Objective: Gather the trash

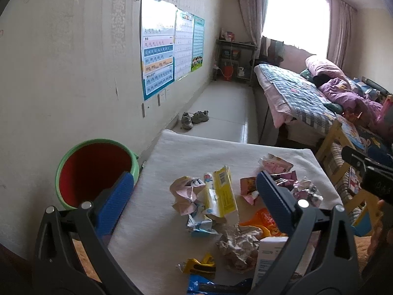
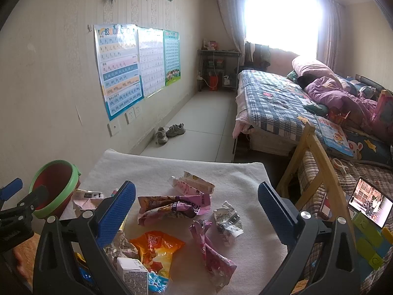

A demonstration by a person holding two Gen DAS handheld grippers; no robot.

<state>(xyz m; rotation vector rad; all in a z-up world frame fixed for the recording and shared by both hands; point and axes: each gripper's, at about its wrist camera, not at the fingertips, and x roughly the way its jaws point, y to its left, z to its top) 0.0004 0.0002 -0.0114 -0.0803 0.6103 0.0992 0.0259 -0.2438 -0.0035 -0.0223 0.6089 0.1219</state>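
Crumpled wrappers lie on a white cloth-covered table (image 1: 172, 152): a yellow and white carton wrapper (image 1: 222, 191), brown crumpled paper (image 1: 239, 245), an orange snack bag (image 2: 157, 248), purple wrappers (image 2: 172, 207) and a small white carton (image 2: 133, 276). A red bucket with a green rim (image 1: 95, 172) stands at the table's left edge; it also shows in the right wrist view (image 2: 55, 188). My left gripper (image 1: 194, 191) is open and empty above the trash, its left finger in front of the bucket. My right gripper (image 2: 196, 201) is open and empty above the purple wrappers.
A wall with posters (image 1: 157, 56) runs along the left. A bed (image 2: 282, 103) and a wooden frame (image 2: 312, 152) stand to the right, with a phone (image 2: 369, 202) playing video. Shoes (image 2: 170, 132) lie on the floor beyond the table.
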